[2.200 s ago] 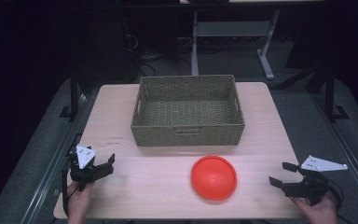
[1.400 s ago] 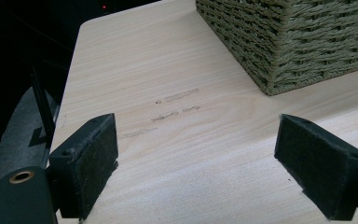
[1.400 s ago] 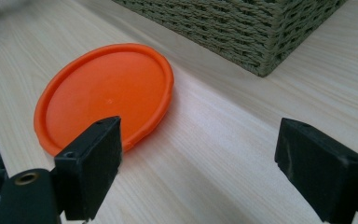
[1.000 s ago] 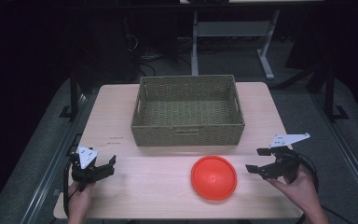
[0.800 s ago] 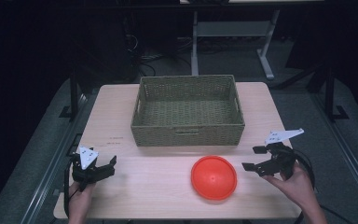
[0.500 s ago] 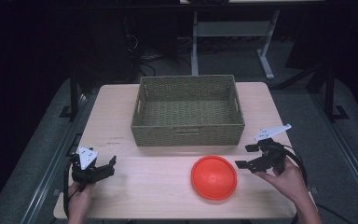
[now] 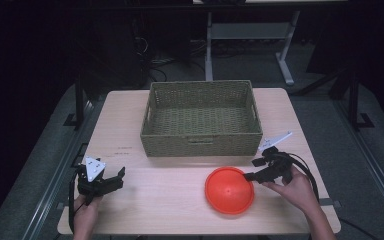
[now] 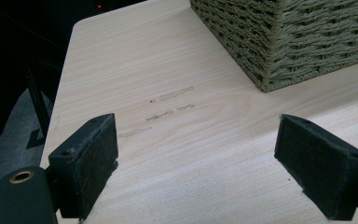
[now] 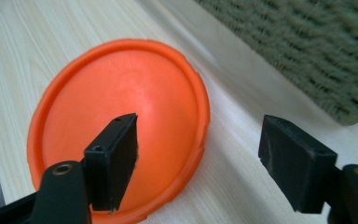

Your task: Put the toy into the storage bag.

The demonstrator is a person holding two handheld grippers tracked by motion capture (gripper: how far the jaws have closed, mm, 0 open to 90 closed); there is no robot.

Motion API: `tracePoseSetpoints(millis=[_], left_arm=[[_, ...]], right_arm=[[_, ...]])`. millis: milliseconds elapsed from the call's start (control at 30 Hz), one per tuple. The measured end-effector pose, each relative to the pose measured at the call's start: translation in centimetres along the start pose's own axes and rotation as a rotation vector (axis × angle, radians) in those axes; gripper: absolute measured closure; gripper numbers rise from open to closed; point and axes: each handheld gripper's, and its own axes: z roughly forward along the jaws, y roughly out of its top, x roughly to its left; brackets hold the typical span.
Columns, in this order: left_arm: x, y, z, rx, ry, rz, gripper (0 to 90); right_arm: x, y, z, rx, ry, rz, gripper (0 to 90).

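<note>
Right gripper has reached orange plate, jaws closing

Smooth, glossy orange plastic plate; rough woven wicker basket; matt pale wood-grain table.

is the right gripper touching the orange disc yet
Cannot tell. In the right gripper view the right gripper has its jaws open astride the orange disc rim; they have just been closing, but no view shows plainly whether either pad meets it.
</note>
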Motion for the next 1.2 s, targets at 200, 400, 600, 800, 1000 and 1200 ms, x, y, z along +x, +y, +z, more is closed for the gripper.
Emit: tracePoseSetpoints(millis=[200, 400, 600, 800, 1000, 1200], left_arm=[[-0.1, 0.0, 0.0, 0.0, -0.004, 0.008, 12.8], [-0.1, 0.0, 0.0, 0.004, -0.003, 0.006, 12.8], [-0.1, 0.0, 0.0, 0.002, -0.004, 0.003, 12.8], [-0.3, 0.2, -0.2, -0.014, -0.012, -0.003, 12.8], [-0.3, 0.2, -0.1, -0.006, -0.009, 0.003, 12.8], [-0.2, 0.2, -0.2, -0.013, -0.006, 0.0, 12.9]], right_arm=[[-0.3, 0.0, 1.4, 0.056, 0.002, -0.005, 33.8], [-0.4, -0.1, 2.2, 0.069, 0.026, 0.003, 37.9], [-0.3, -0.1, 2.8, 0.098, 0.034, 0.007, 42.7], [-0.4, -0.2, 3.2, 0.112, 0.041, 0.019, 49.8], [-0.5, -0.3, 3.8, 0.129, 0.058, 0.013, 60.4], [-0.7, -0.2, 3.4, 0.108, 0.075, 0.045, 69.9]])
